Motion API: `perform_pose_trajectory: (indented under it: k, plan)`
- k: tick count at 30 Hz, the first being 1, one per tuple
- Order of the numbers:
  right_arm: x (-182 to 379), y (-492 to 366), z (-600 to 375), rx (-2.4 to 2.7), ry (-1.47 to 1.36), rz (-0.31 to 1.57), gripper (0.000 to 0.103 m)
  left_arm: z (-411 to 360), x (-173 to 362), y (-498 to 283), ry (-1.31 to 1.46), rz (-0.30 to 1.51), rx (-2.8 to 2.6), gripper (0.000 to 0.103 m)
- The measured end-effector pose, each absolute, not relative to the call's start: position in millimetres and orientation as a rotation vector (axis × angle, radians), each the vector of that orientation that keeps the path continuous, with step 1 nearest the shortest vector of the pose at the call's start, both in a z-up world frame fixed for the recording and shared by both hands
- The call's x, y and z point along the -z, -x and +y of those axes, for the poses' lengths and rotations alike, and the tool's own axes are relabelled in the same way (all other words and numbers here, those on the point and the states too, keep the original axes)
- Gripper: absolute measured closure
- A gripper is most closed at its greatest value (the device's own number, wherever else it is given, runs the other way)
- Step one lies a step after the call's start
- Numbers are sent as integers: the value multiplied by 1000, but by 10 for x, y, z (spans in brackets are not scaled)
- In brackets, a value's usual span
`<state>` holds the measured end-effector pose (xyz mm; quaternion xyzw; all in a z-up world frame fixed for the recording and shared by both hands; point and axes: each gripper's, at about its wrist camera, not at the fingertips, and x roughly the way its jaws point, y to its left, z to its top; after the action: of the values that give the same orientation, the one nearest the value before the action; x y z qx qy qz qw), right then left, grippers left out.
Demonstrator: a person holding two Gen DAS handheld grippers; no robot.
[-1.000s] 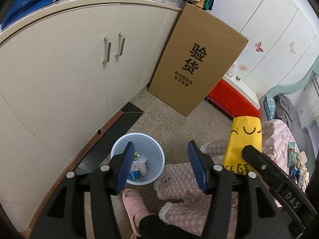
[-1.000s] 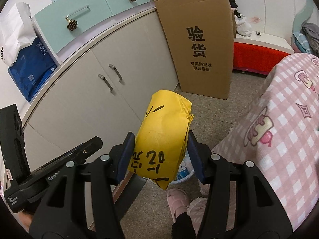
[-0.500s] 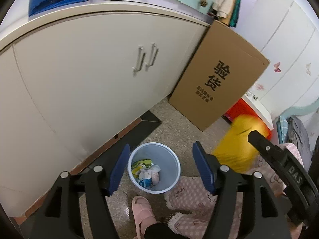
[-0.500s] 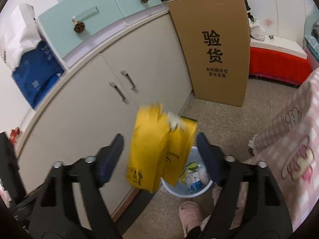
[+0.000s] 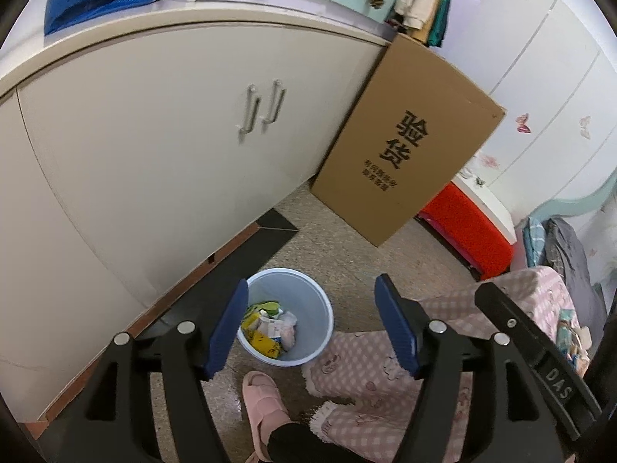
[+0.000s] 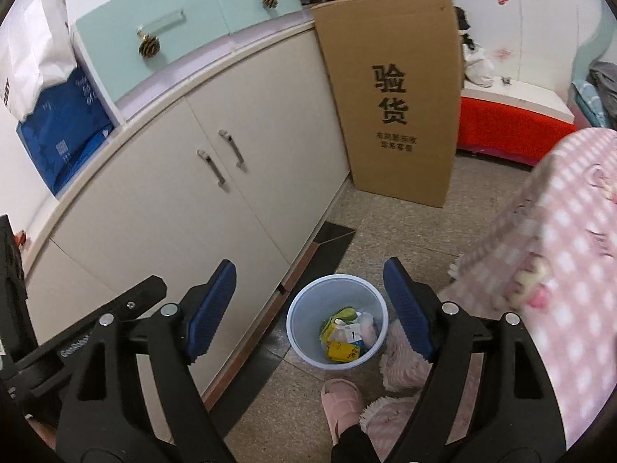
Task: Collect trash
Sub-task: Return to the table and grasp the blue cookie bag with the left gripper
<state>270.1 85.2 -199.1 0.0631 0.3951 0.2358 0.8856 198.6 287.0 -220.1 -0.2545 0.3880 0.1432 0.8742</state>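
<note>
Now, step: drop-off at the bin (image 6: pixel 299 320); nothing sits between either pair of jaws, so the release looks done.
Trash: a yellow pack (image 6: pixel 341 351) lies inside the bin among cartons and wrappers, also seen from the left wrist (image 5: pixel 262 343).
Bin: pale blue, upright on the floor, just beside the cabinet (image 6: pixel 239 208) base and close to a pink slipper (image 6: pixel 341 399).
Right gripper (image 6: pixel 308 308): jaws wide apart and empty, the bin framed between the blue pads (image 6: pixel 210 310).
Left gripper (image 5: pixel 310 326): jaws opening, nothing between them; the bin shows in the gap, nearer the left pad.
Pose: both tools are held above the bin and tilted down toward it; each one's black frame shows at the edge of the other's view, so they are side by side.
Person: seated or standing by the bin, pink checked trousers (image 5: pixel 358 362) and slipper just below the grippers.
Next: probably turn away from the bin to find another piece of trash; none shows on the floor, so the search likely goes toward the bed (image 6: pixel 570 239) side.
Need: keep jaws open for the next pick and lift clear of the bin rim and the knees.
Risk: low; the bin stands near the foot and could be nudged.
</note>
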Motion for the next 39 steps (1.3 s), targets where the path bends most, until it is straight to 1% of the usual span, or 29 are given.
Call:
perform_pose_trajectory:
  k: [9, 16, 22, 29, 30, 31, 32, 33, 34, 36, 37, 39]
  plan:
    - [1574, -2286, 132, -416, -189, 735, 24, 2311, 1850, -1874, 474, 781, -194, 34]
    - [1417, -1987, -678, -294, -229, 689, 24, 1507, 1596, -1849, 373, 775, -54, 34]
    - [1543, -1767, -1354, -172, -192, 720, 24, 905, 1540, -1825, 295, 794, 23, 34]
    - [1814, -1676, -1686, -186, -162, 832, 24, 312, 1595, -1783, 201, 835, 102, 34]
    - [1854, -1681, -1704, -195, -162, 849, 26, 258, 1601, -1780, 190, 839, 109, 34]
    - [1872, -1684, -1715, -199, -160, 856, 28, 179, 1610, -1783, 171, 846, 119, 34]
    - [1906, -1686, -1723, -208, -156, 867, 33, 117, 1619, -1786, 154, 852, 128, 34]
    - [1936, -1689, -1730, -217, -150, 876, 41, 36, 1629, -1788, 134, 856, 136, 34]
    - [1963, -1694, -1743, -220, -145, 881, 44, -8, 1639, -1784, 122, 860, 142, 34]
    - [2004, -1706, -1762, -228, -135, 893, 56, -124, 1660, -1802, 95, 872, 154, 34]
    - [2020, -1699, -1774, -241, -133, 893, 58, -159, 1671, -1803, 88, 874, 157, 34]
    - [2026, -1690, -1791, -228, -100, 883, 77, -236, 1690, -1828, 72, 881, 166, 34]
